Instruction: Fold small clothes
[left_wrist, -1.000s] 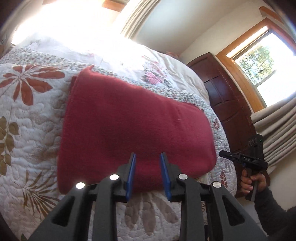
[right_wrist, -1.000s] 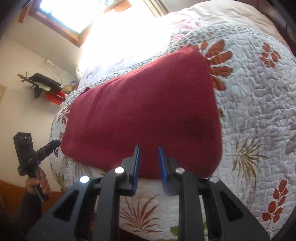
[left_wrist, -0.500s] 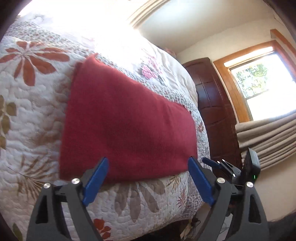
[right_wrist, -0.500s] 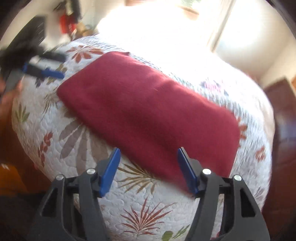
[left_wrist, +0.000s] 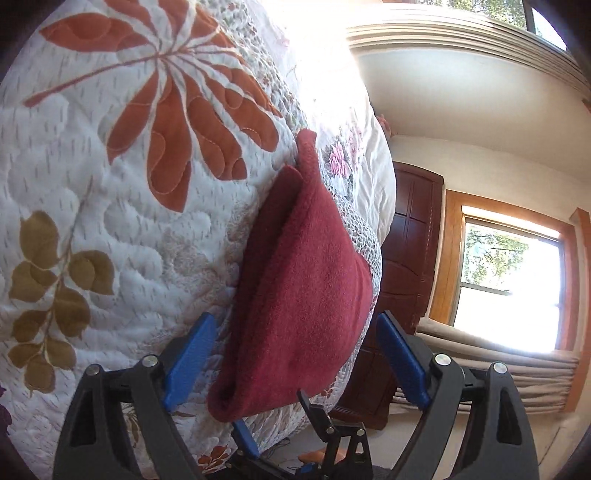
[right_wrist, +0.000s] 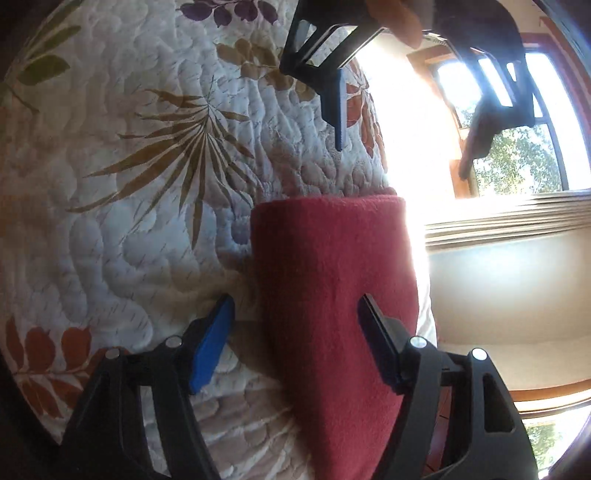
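the left wrist view sits low and very near the bed (left_wrist: 110, 229), looking along the red cloth (left_wrist: 295, 295) from one short end toward a window (left_wrist: 513, 288). the right wrist view looks from the opposite end, equally near, along the same red cloth (right_wrist: 332, 295). both share cloth and quilt, and each catches the other's fingers (right_wrist: 338, 110).

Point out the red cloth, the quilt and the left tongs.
red cloth (left_wrist: 303, 288), left wrist view, middle of its top layer.
quilt (left_wrist: 122, 236), left wrist view, bare white quilting.
left tongs (left_wrist: 295, 354), left wrist view, midway between the open fingertips.
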